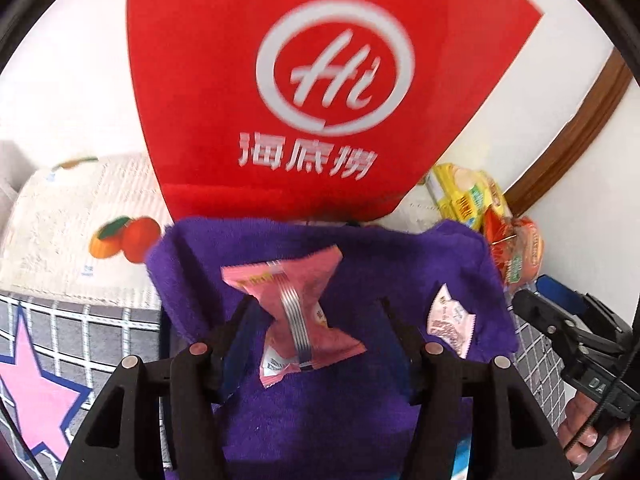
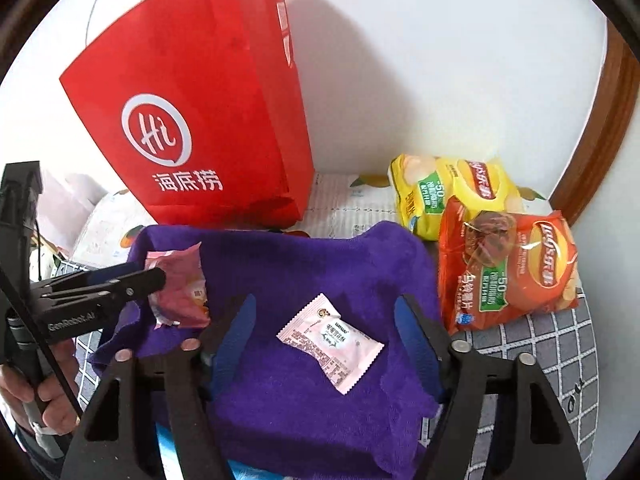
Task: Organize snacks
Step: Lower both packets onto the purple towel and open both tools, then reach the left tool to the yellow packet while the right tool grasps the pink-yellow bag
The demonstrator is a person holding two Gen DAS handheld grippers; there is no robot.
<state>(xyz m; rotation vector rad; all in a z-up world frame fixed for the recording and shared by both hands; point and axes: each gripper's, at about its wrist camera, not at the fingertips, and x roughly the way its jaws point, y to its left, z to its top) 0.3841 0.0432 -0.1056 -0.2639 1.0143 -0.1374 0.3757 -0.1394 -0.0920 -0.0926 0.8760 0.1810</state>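
Right wrist view: white packet (image 2: 330, 338) flat on purple towel (image 2: 304, 400), between open right gripper (image 2: 325, 336) jaws, long axis diagonal. Left gripper (image 2: 160, 278) farther, apparently pinching pink packet (image 2: 180, 304).

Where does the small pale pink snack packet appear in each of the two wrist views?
Left wrist view: the pale pink packet lies at right of centre on the purple towel, beyond the left gripper.
Right wrist view: the same packet lies at centre, between the open fingers of the right gripper.
Shared landmark: the red paper bag stands behind the towel.
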